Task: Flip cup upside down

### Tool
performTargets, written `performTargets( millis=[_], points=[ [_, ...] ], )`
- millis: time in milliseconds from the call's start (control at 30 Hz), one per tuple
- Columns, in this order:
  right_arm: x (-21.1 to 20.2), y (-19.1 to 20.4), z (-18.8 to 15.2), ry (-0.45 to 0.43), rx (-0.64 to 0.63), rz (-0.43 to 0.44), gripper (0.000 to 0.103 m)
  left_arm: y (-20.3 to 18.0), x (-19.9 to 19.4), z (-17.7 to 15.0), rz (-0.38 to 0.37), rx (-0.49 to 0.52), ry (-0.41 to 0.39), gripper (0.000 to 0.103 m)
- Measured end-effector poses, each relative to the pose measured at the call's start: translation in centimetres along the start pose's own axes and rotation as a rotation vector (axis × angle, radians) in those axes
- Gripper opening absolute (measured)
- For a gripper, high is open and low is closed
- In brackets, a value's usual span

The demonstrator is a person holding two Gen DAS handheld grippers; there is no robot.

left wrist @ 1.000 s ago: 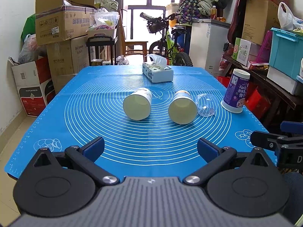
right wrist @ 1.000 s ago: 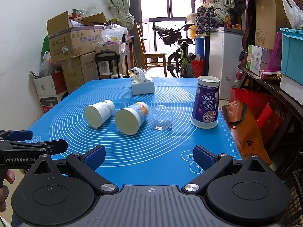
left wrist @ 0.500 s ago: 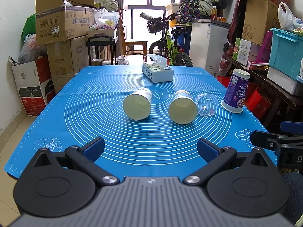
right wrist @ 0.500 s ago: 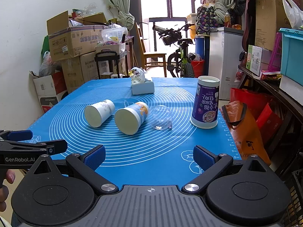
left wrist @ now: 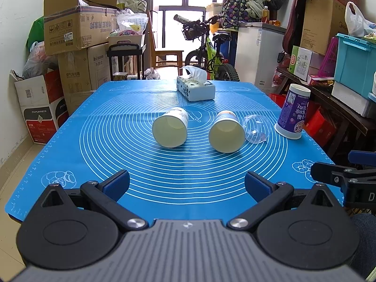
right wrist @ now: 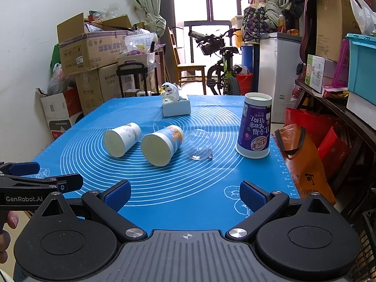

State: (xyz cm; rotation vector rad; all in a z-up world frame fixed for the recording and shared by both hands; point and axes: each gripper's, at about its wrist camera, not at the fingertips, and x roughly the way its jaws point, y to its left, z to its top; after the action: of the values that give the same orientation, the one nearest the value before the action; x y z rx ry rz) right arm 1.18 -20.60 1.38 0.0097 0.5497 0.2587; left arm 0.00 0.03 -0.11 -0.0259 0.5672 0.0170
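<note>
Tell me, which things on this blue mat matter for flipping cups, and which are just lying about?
Job:
white paper cup on its side
orange-printed paper cup on its side
clear plastic cup on its side
purple paper cup, already inverted

Lying about:
white tissue box
green bicycle

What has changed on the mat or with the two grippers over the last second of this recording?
Nothing visibly changed. The left gripper and right gripper are open and empty at the near edge of the blue mat. The two paper cups and the clear plastic cup lie on their sides as before, and the purple cup stands upside down.
</note>
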Motion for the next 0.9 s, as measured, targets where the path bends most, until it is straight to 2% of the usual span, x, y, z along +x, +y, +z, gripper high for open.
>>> performTargets(
  millis=[900],
  points=[
    [1.7, -0.6, 0.5, 0.029, 0.009, -0.005, 0.099, -0.4, 1.5, 0.2, -0.017, 0.026, -0.001, 0.102]
  ],
)
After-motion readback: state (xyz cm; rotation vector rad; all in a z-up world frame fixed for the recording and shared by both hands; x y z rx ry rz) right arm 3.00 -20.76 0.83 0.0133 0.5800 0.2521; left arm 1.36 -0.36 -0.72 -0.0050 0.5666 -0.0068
